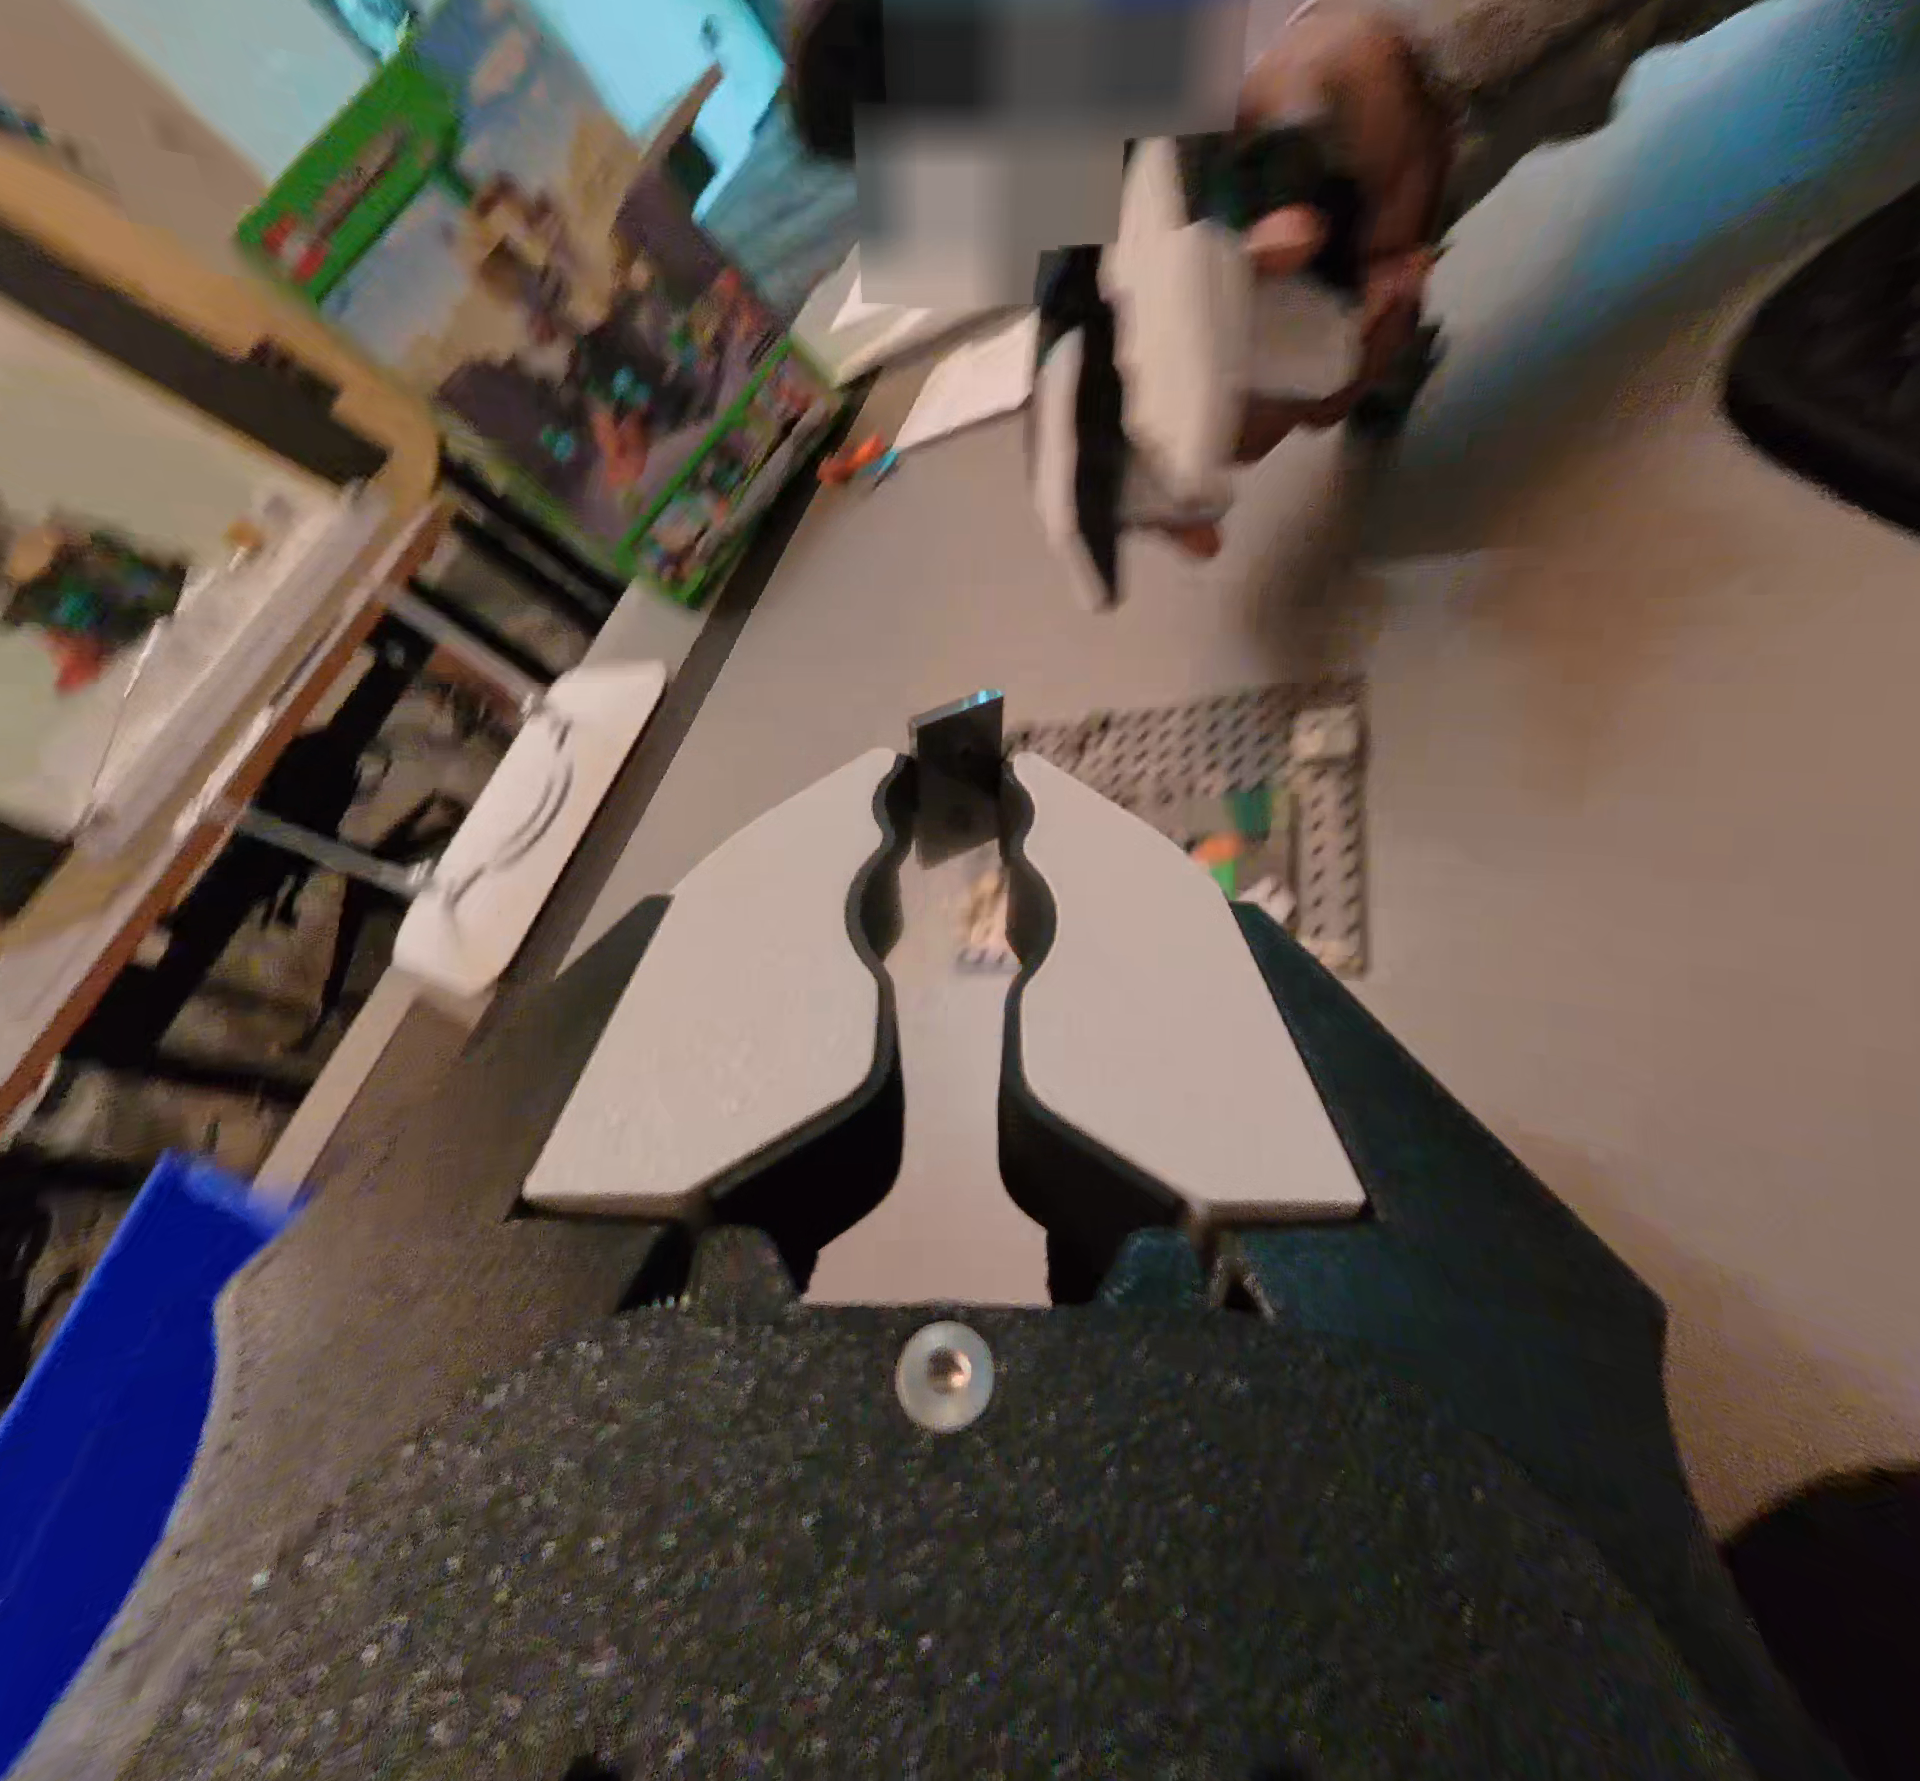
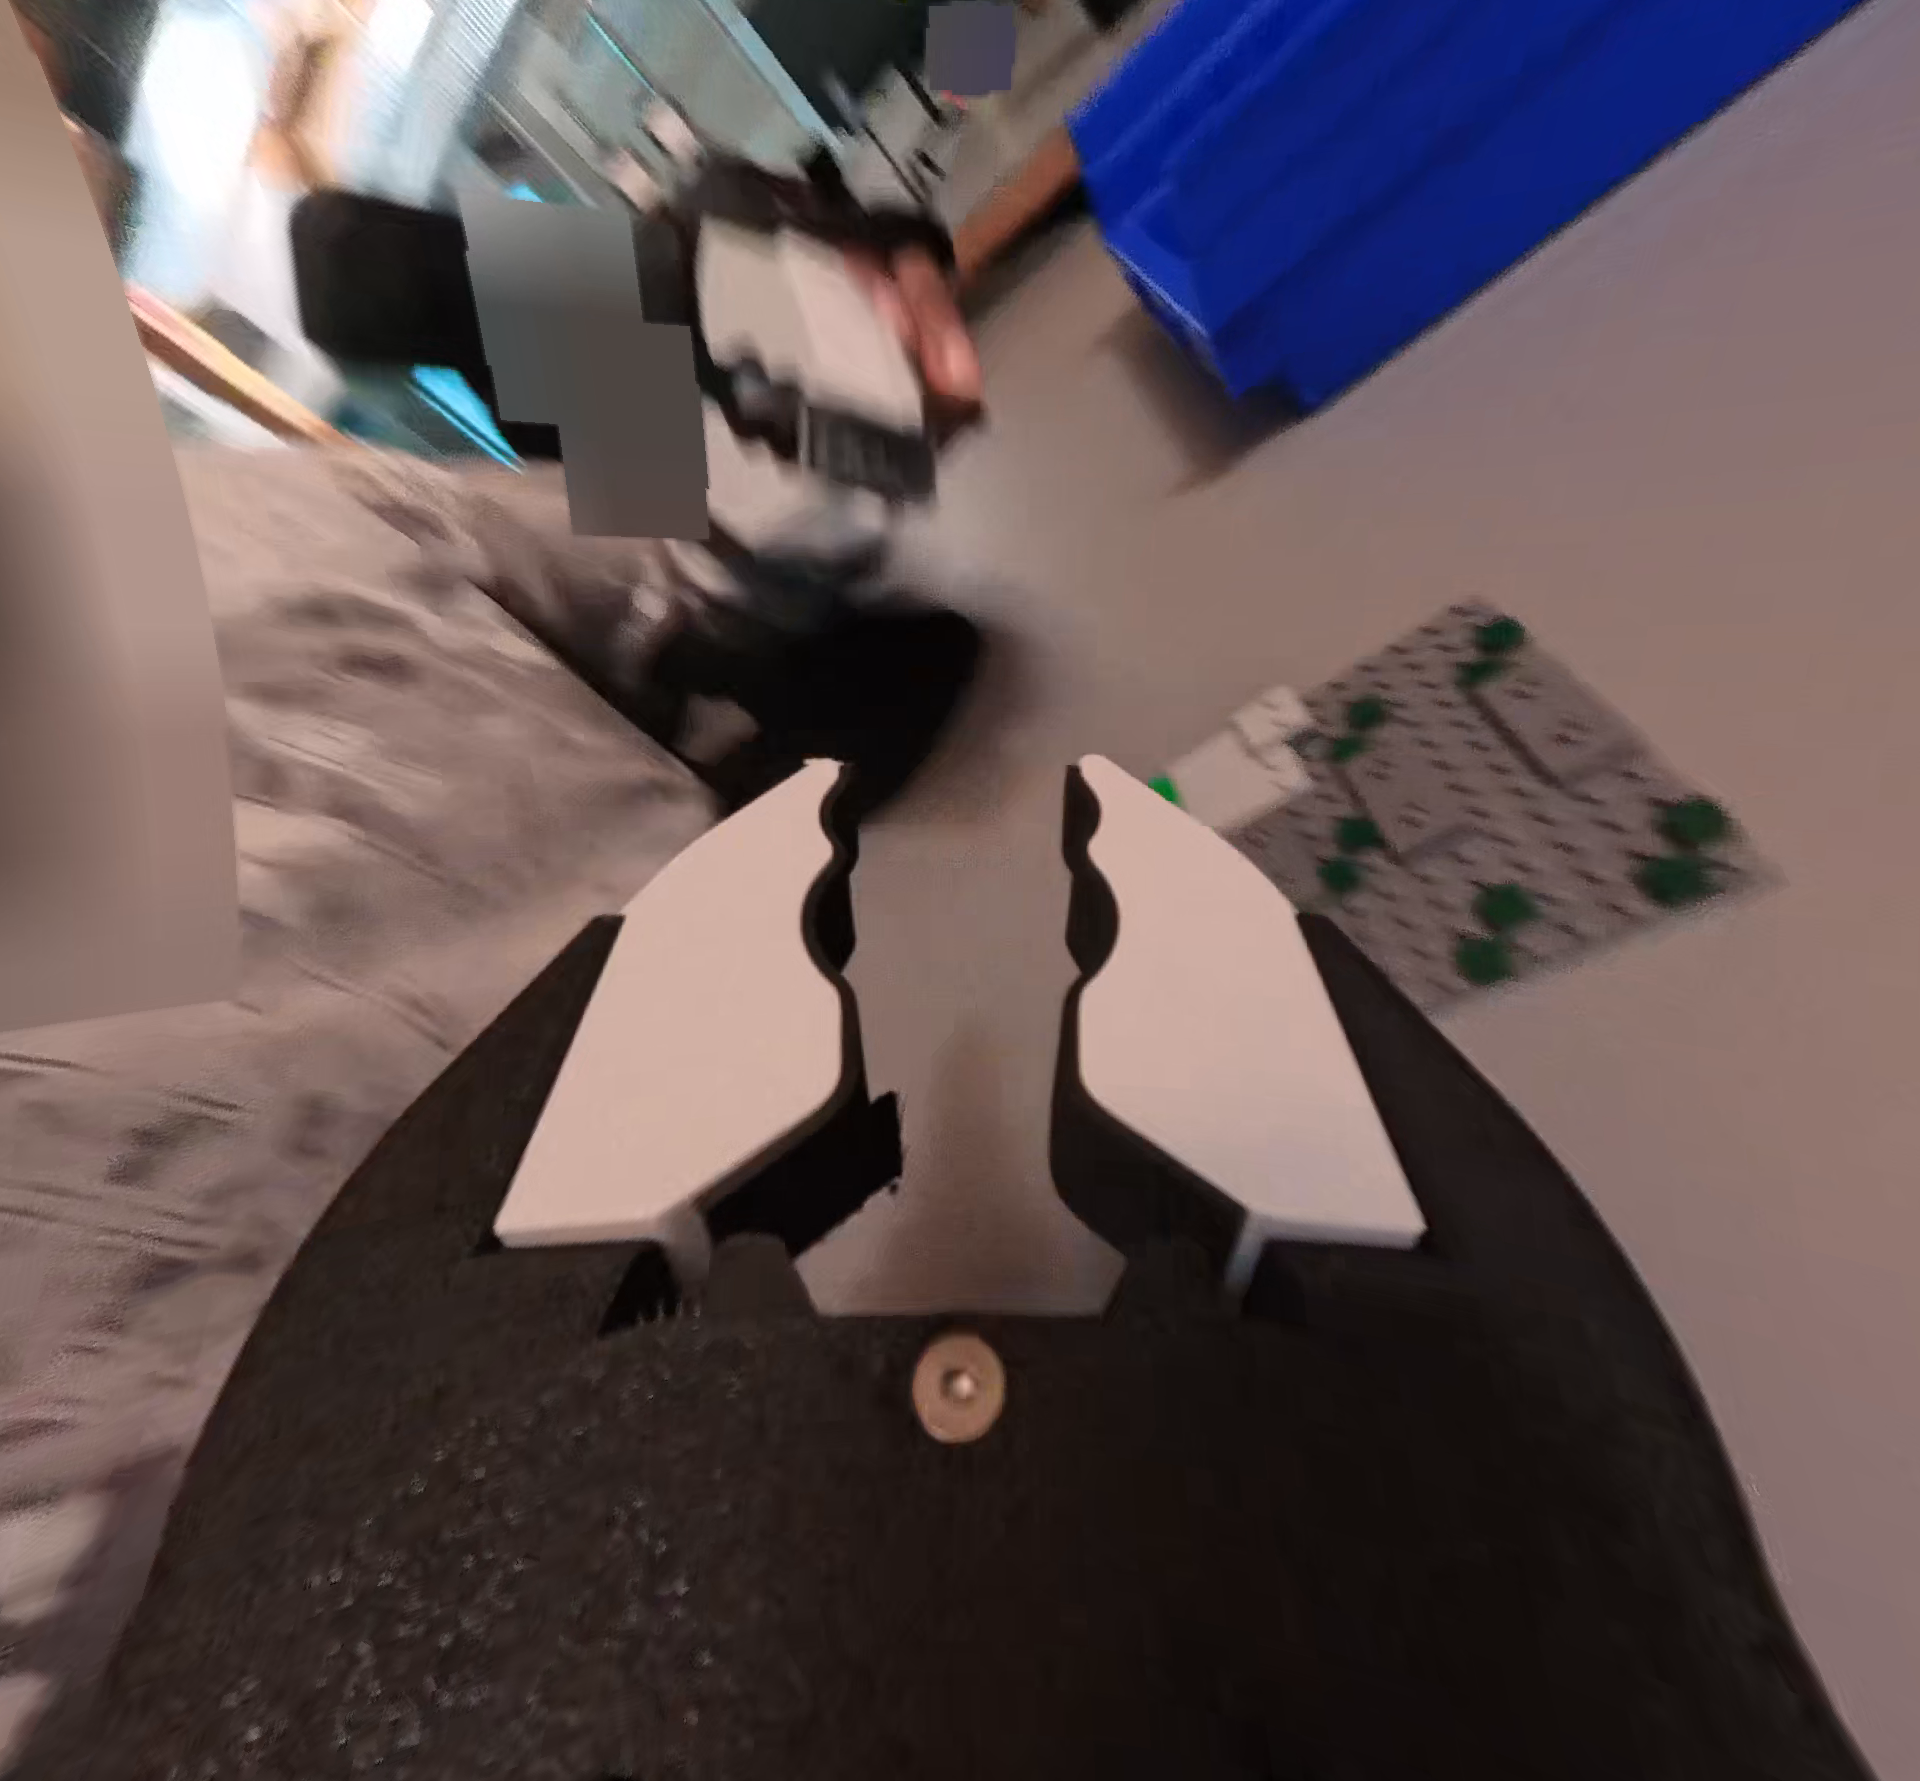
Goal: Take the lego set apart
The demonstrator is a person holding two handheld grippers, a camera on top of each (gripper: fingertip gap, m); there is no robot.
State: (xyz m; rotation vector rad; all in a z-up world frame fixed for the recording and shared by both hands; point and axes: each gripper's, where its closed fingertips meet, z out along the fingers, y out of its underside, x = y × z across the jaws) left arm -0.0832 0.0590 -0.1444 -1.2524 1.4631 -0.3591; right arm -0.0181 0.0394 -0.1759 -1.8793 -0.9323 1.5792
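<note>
My left gripper (image 1: 957,781) is shut on a small black flat lego piece (image 1: 956,765), which stands upright between the fingertips above the table. Just behind and to the right lies the grey studded baseplate (image 1: 1195,744) with a few small pieces on it. My right gripper (image 2: 956,775) is open and empty above the table. The baseplate (image 2: 1507,796), dotted with green pieces, lies to its right. The right gripper also shows in the left wrist view (image 1: 1132,401), held in a hand. The left gripper is a dark blur in the right wrist view (image 2: 821,671).
A blue bin (image 2: 1455,121) stands at the table's edge and also shows in the left wrist view (image 1: 104,1419). Green-edged lego boxes (image 1: 665,401) and a white tray (image 1: 540,817) sit along the far left edge. A grey sleeve (image 2: 312,796) fills the left of the right wrist view.
</note>
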